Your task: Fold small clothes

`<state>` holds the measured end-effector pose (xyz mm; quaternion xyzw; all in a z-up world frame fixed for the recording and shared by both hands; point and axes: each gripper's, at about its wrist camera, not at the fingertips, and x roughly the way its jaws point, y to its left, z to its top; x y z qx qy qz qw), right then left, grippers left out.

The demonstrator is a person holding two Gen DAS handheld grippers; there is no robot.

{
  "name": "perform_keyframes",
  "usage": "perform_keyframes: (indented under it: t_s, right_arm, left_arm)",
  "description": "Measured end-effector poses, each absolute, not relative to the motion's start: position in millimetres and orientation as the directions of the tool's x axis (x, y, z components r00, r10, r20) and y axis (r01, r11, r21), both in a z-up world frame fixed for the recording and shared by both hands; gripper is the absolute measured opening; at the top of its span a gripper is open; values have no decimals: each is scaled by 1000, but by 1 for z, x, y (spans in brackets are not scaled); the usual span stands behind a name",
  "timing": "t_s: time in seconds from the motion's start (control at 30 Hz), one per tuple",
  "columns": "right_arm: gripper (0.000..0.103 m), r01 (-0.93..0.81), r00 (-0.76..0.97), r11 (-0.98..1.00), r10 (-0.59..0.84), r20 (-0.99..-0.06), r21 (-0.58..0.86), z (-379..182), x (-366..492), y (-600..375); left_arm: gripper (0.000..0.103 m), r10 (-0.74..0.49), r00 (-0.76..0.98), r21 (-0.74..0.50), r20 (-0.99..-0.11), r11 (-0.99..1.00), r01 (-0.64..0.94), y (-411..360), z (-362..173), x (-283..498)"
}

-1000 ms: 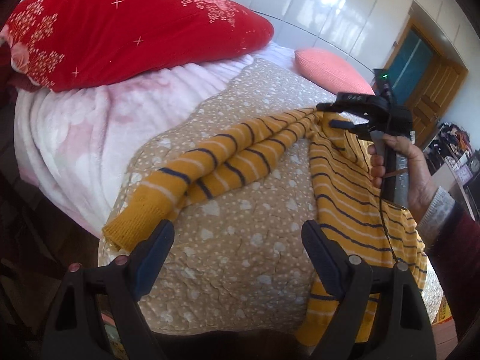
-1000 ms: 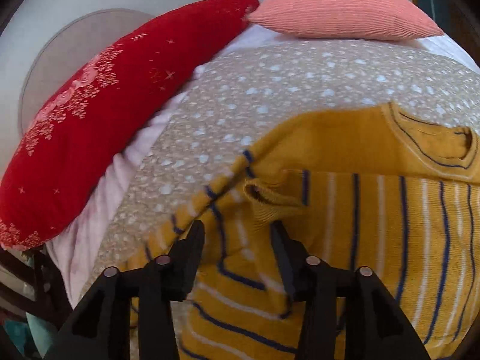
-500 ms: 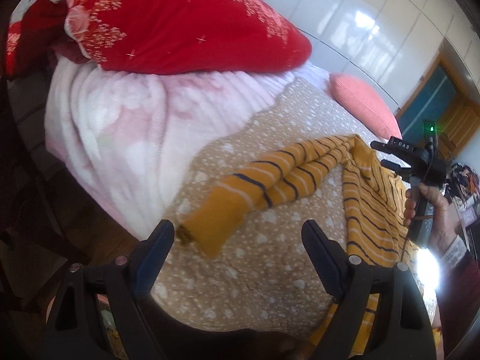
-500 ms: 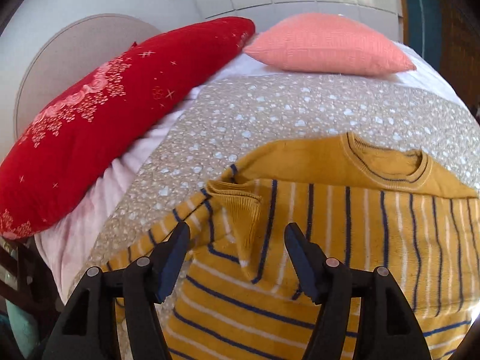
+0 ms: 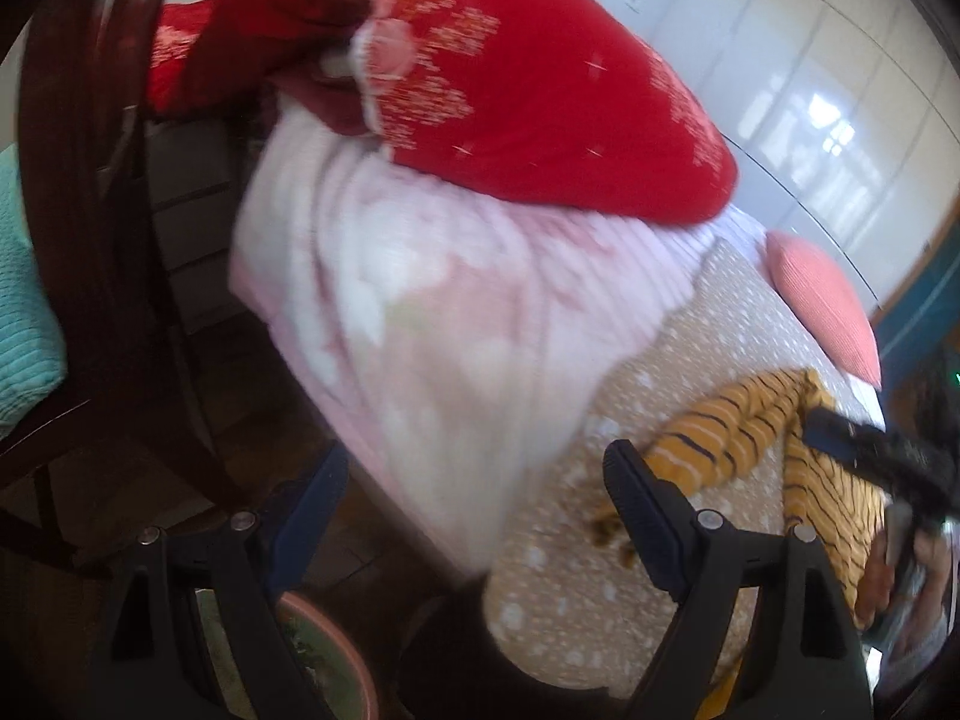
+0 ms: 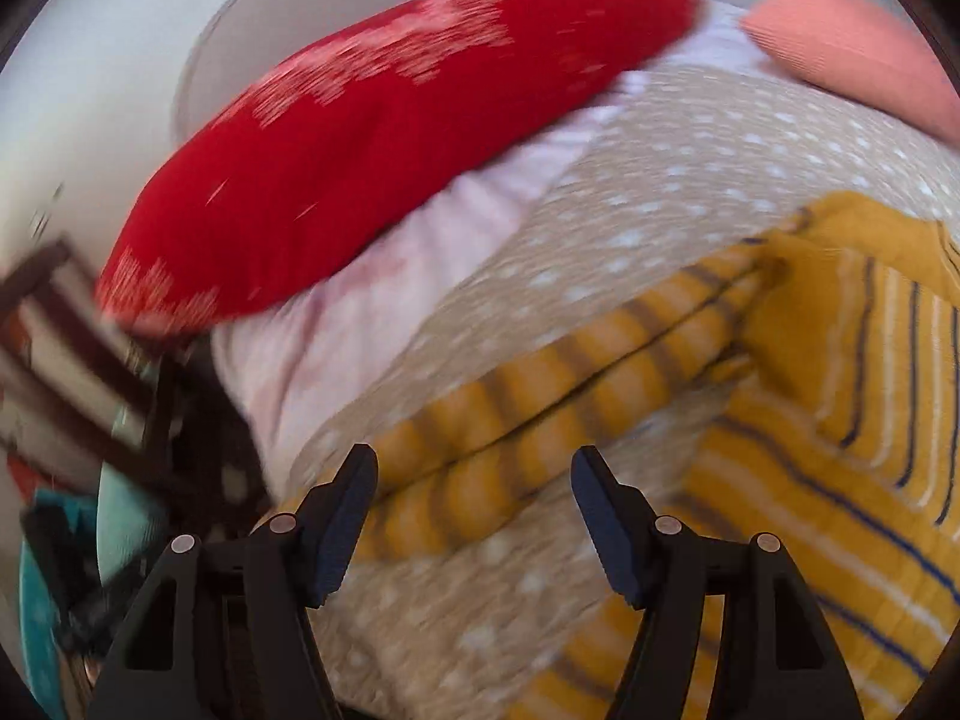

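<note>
A mustard sweater with navy and white stripes (image 6: 840,420) lies flat on the dotted beige quilt (image 6: 690,180). Its left sleeve (image 6: 540,402) stretches out toward the bed's edge. My right gripper (image 6: 474,462) hovers over that sleeve's lower end, open, with nothing pinched between the pads. My left gripper (image 5: 474,480) is open and empty, aimed at the pink blanket's hanging edge, left of the sleeve (image 5: 720,438). The left wrist view also catches the right gripper (image 5: 870,450) and the hand (image 5: 900,576) holding it above the sweater body. Both views are motion-blurred.
A big red pillow (image 5: 540,90) rests on a pink blanket (image 5: 420,312); a coral cushion (image 5: 822,306) sits further back. Off the bed's left side stand a dark wooden chair (image 5: 90,240) with a teal cushion (image 5: 24,312), and a round pot (image 5: 336,660) on the floor.
My left gripper swung left, away from the sleeve toward the bed's side. My right gripper opened wider, left the bunched fold at the shoulder and slid left along the sleeve.
</note>
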<state>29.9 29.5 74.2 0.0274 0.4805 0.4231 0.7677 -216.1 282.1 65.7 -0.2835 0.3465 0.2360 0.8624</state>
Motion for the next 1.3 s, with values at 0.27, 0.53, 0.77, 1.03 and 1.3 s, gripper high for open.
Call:
perform_keyframes:
  t_s: [0.27, 0.53, 0.77, 1.03, 1.3]
  right_arm:
    - [72, -674, 45, 542, 708, -705, 501, 50, -35, 99]
    - [11, -671, 70, 609, 620, -781, 424, 43, -30, 133]
    - [9, -762, 287, 593, 670, -685, 261, 169, -14, 54]
    - [9, -594, 562, 786, 557, -612, 169, 263, 38, -135]
    - [29, -119, 577, 987, -21, -817, -109, 138, 97, -296]
  left_arm:
    - [86, 242, 633, -317, -735, 703, -637, 294, 66, -237]
    - [86, 202, 643, -336, -739, 717, -611, 282, 67, -233]
    - [86, 163, 679, -320, -716, 788, -526, 245, 87, -210]
    - [86, 70, 699, -289, -711, 877, -383, 181, 101, -170]
    - [86, 15, 689, -227, -724, 939, -259, 118, 109, -136]
